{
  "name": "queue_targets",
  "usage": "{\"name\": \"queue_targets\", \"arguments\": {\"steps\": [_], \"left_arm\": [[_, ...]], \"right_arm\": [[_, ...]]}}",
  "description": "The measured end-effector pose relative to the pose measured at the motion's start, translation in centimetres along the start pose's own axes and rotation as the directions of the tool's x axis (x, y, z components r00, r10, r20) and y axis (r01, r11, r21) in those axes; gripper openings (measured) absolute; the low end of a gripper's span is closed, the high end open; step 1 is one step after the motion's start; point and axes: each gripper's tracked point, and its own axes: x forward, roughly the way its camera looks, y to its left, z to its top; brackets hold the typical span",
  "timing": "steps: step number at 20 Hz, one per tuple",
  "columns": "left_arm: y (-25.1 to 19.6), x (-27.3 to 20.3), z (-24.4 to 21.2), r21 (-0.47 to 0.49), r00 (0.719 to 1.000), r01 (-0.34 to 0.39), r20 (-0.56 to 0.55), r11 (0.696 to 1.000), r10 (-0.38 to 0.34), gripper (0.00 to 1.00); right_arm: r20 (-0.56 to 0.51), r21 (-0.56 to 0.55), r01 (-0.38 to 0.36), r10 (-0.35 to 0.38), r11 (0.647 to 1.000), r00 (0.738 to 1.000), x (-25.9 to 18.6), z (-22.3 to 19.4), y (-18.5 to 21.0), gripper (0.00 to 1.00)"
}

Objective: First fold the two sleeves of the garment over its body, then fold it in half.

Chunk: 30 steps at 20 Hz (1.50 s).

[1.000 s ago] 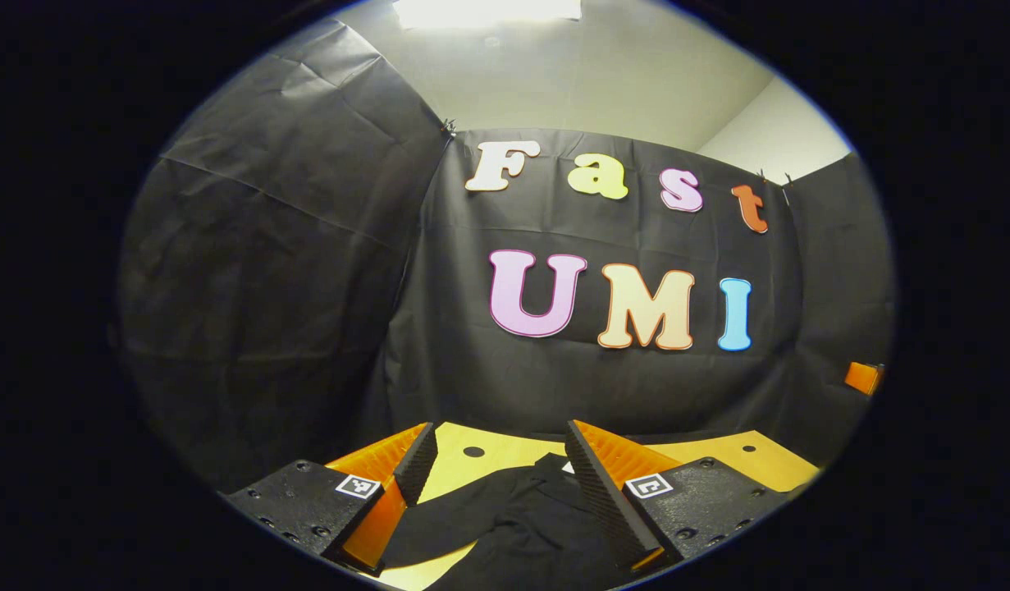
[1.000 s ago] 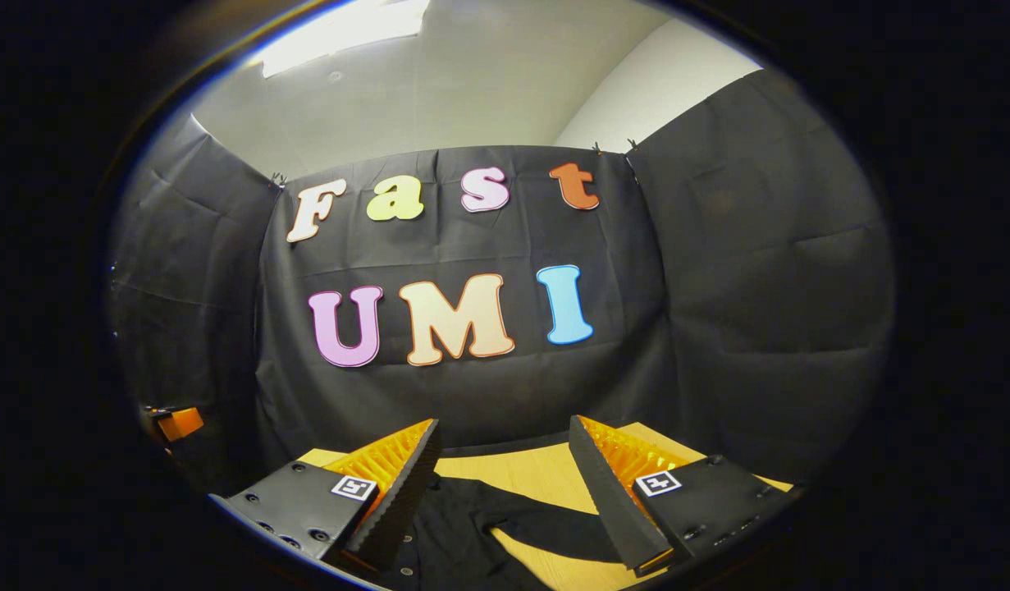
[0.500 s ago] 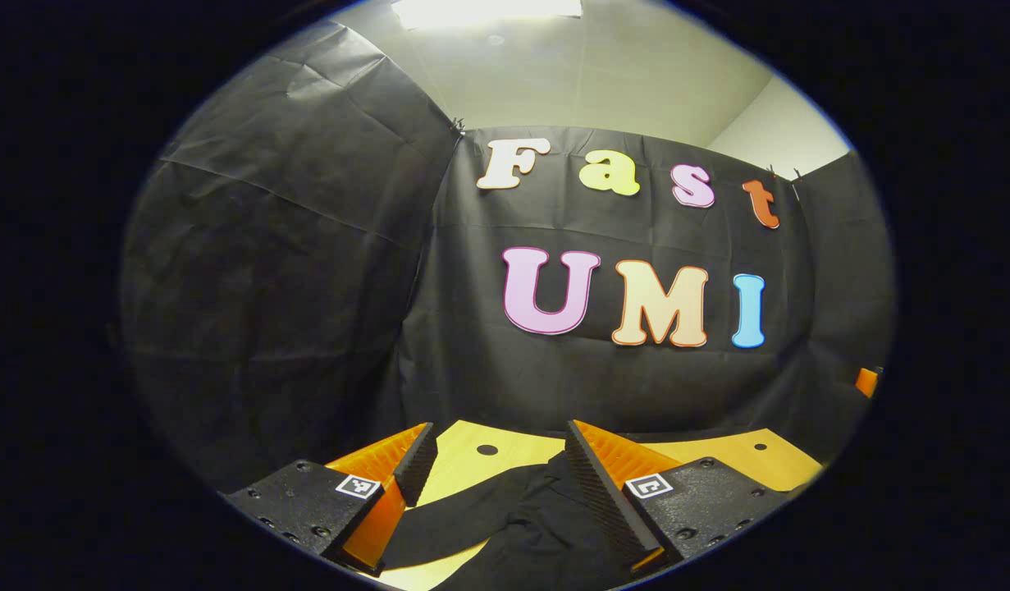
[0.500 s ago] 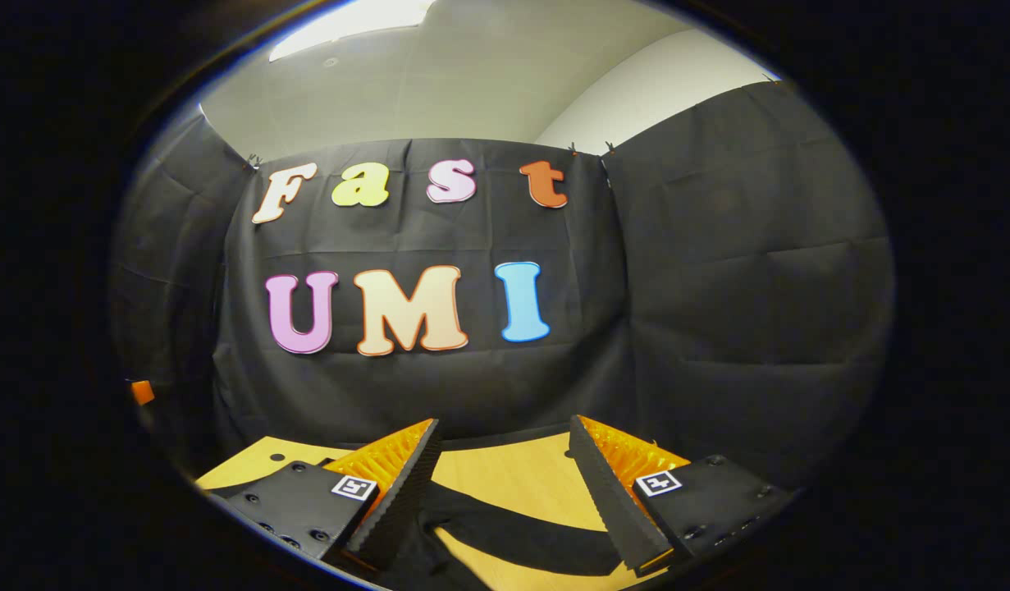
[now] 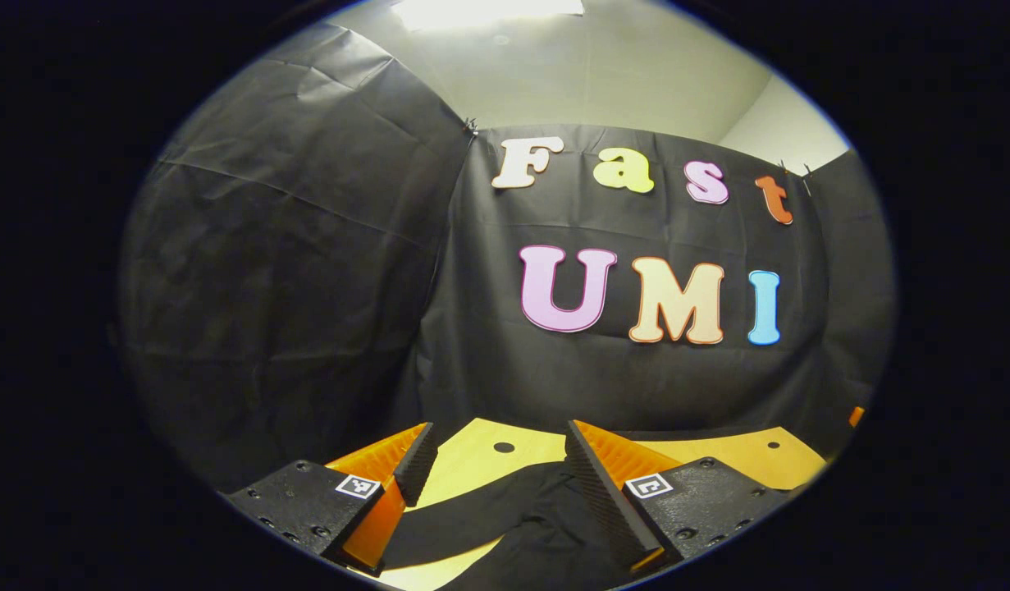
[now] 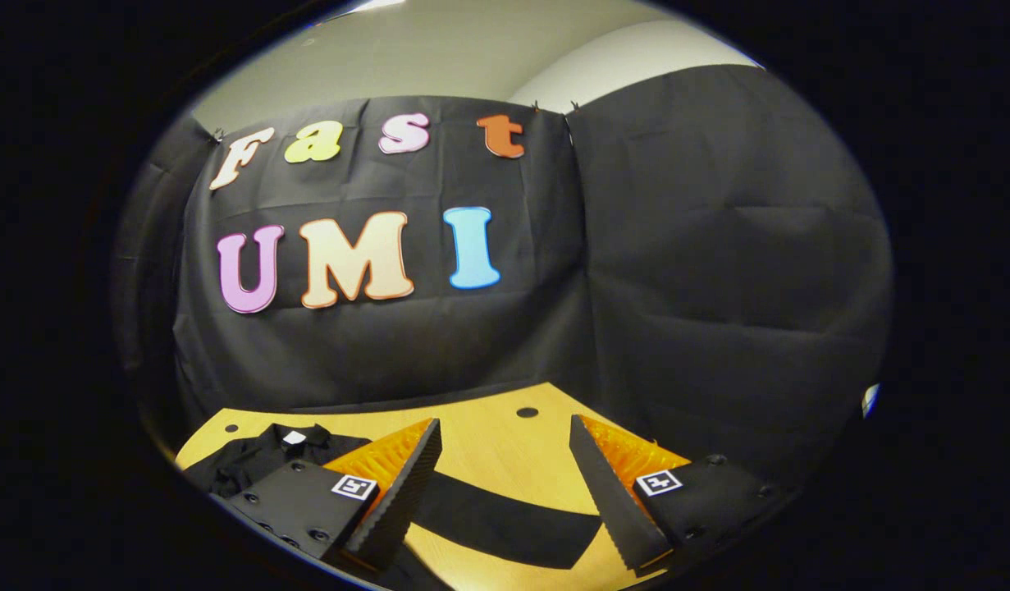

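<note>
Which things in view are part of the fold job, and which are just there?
Job:
- black garment, collar end on the table
- its sleeve, lying out flat between the right gripper fingers
- its other sleeve, between the left gripper fingers
- both grippers open, holding nothing

Just there:
- wooden table
- holes in the tabletop
- booth wall

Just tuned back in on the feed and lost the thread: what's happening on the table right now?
A person holds a tool in each hand above a black garment spread on a wooden table. Both tools are open and gripping nothing. The left tool hovers over one sleeve, the right tool over the other sleeve. Both sleeves lie stretched out flat, so no fold is made yet.
</note>
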Motion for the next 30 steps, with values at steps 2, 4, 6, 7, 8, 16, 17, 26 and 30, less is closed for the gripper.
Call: {"name": "queue_targets", "arguments": {"steps": [2,4,6,7,8,16,17,26,30], "left_arm": [[0.2,0.0,-0.1,-0.004,1.000,-0.011,-0.003,1.000,0.011,0.91],[0.5,-0.1,-0.3,-0.002,1.000,-0.020,-0.005,1.000,0.020,0.91],[0.5,-0.3,-0.3,0.006,1.000,-0.028,-0.005,1.000,0.028,0.91],[0.6,-0.4,-0.2,0.009,0.999,-0.032,-0.004,0.999,0.032,0.91],[0.7,-0.5,-0.3,0.012,0.999,-0.037,-0.005,0.999,0.037,0.91],[2.1,-1.0,-0.7,0.036,0.996,-0.084,-0.020,0.996,0.085,0.92],[2.1,-1.0,-0.7,0.038,0.996,-0.085,-0.021,0.996,0.086,0.92],[1.7,-1.1,-1.3,0.056,0.995,-0.087,-0.034,0.995,0.089,0.91],[1.6,-1.1,-1.7,0.046,0.995,-0.090,-0.047,0.995,0.092,0.92]], "right_arm": [[-0.058,0.009,0.019,-0.018,1.000,0.998,1.3,-2.7,-1.2,0.98],[-0.109,-0.001,0.029,-0.029,1.000,0.994,2.6,-5.3,-2.1,0.98],[-0.179,-0.038,0.037,-0.043,0.999,0.983,3.7,-8.3,-2.8,0.99],[-0.209,-0.055,0.039,-0.050,0.998,0.977,4.2,-9.7,-3.2,0.98],[-0.233,-0.066,0.038,-0.052,0.997,0.971,4.5,-10.7,-3.5,0.99],[-0.360,-0.063,0.061,-0.080,0.996,0.929,6.8,-16.1,-4.6,0.99],[-0.372,-0.067,0.062,-0.083,0.996,0.924,7.1,-16.5,-4.7,0.99],[-0.509,-0.098,0.053,-0.096,0.994,0.855,8.3,-22.0,-5.8,0.99],[-0.568,-0.133,0.028,-0.099,0.991,0.817,7.5,-24.0,-6.2,1.00]]}}
